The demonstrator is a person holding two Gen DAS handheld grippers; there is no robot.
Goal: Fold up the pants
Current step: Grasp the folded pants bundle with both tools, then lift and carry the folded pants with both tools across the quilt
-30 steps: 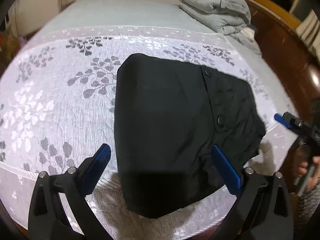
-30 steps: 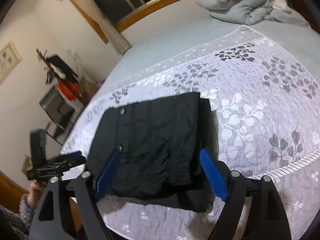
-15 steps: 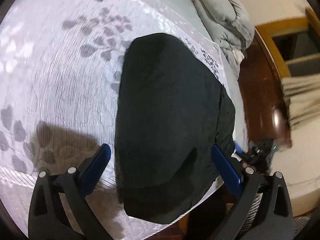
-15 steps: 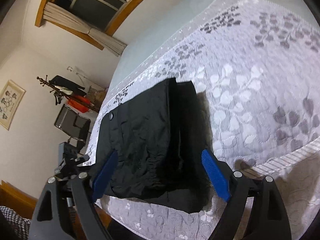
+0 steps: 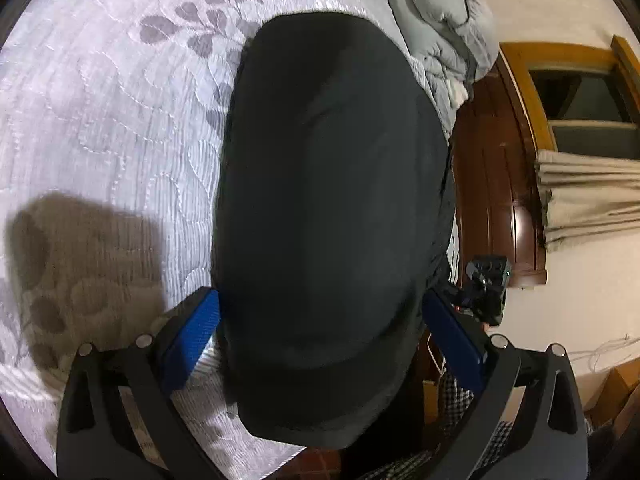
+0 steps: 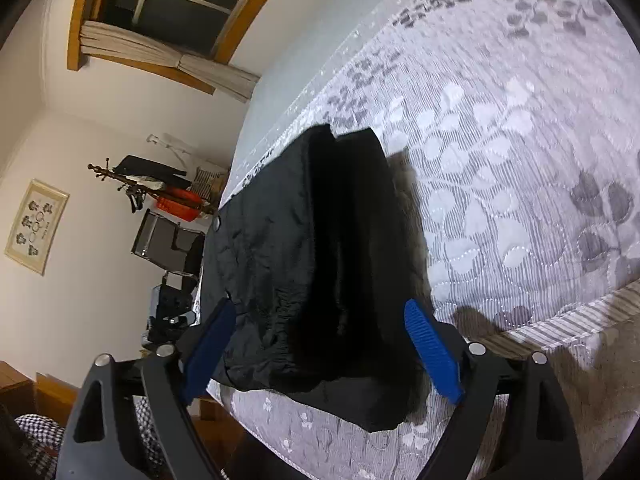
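I am seeing my left gripper [image 5: 320,316] standing wide open, its blue ribbed pads [image 5: 194,330] flanking the near end of the folded black pants [image 5: 328,184] without pressing them. My right gripper [image 6: 320,336] is likewise gaping, the same black bundle [image 6: 312,264] lying between its blue pads [image 6: 432,354]. The pants are resting near the edge of the white quilted bedspread with grey leaf print [image 5: 104,112]. Farther off, a grey crumpled duvet [image 5: 444,28] is lying by the dark wooden headboard [image 5: 492,184]. The fabric's folds are hard to make out in the darkness.
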